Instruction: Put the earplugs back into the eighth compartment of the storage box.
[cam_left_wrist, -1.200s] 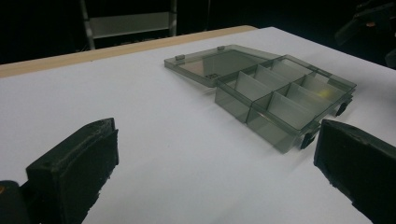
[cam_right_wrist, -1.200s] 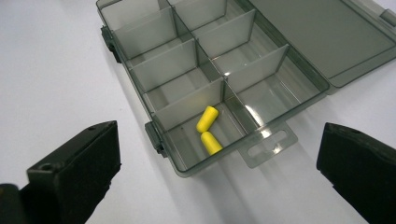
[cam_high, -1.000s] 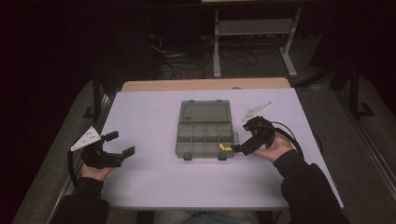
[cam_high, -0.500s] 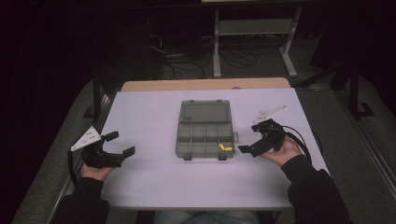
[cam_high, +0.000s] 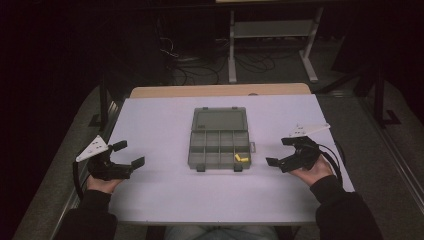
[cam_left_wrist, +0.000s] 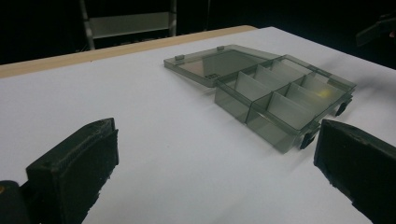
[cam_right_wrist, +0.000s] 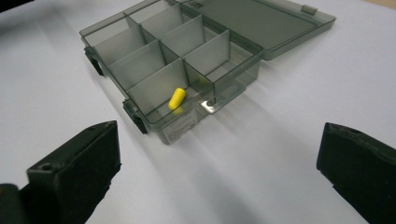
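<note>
A smoky-grey compartment box (cam_high: 215, 147) lies at the table's middle, its lid (cam_high: 220, 120) folded flat on the far side. A small yellow piece (cam_high: 241, 158) rests in its front right compartment, and shows as a yellow capsule (cam_right_wrist: 177, 98) in the right gripper view. My right gripper (cam_high: 280, 151) is to the right of the box, apart from it, open and with nothing in it (cam_right_wrist: 219, 144). My left gripper (cam_high: 129, 153) is near the table's left edge, open and holding nothing (cam_left_wrist: 215, 140). The left gripper view has the box (cam_left_wrist: 285, 98) ahead to the right.
The white tabletop (cam_high: 165, 200) ends in a wooden strip (cam_high: 220, 91) at the far side. Beyond it, on the dark floor, stand a metal shelf frame (cam_high: 272, 30) and loose cables (cam_high: 195, 67). Bare table lies between each gripper and the box.
My right gripper has let go of the yellow piece in the front right compartment and drawn back to the right, away from the box. The left gripper has stayed put.
</note>
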